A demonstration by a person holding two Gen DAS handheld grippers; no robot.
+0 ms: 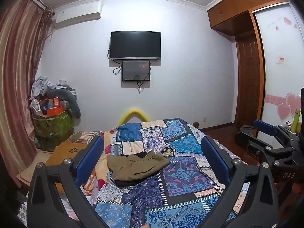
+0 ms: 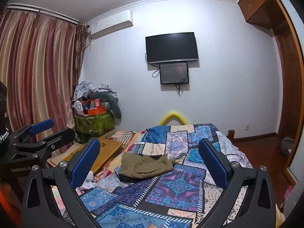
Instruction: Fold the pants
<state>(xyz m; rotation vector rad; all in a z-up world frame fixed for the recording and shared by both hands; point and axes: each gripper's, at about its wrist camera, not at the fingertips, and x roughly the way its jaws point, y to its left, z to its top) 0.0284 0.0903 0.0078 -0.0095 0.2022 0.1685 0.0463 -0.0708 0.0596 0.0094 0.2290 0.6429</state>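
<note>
Olive-brown pants (image 1: 135, 165) lie folded in a compact bundle on the blue patchwork bedspread (image 1: 171, 199), on top of a dark garment (image 1: 125, 182). In the right wrist view the same pants (image 2: 146, 165) sit mid-bed. My left gripper (image 1: 152, 157) is open, raised above the near part of the bed, with nothing between its blue pads (image 1: 89, 157). My right gripper (image 2: 150, 159) is also open and empty, held well short of the pants. Each gripper shows at the edge of the other's view: the right one (image 1: 266, 131) and the left one (image 2: 43, 129).
A wooden lap desk (image 1: 66, 152) lies at the bed's left side. A green bin (image 1: 51, 125) piled with clothes and boxes stands by the curtain (image 1: 17, 76). Two screens (image 1: 135, 45) hang on the far wall. A wardrobe (image 1: 277, 66) and wooden floor are to the right.
</note>
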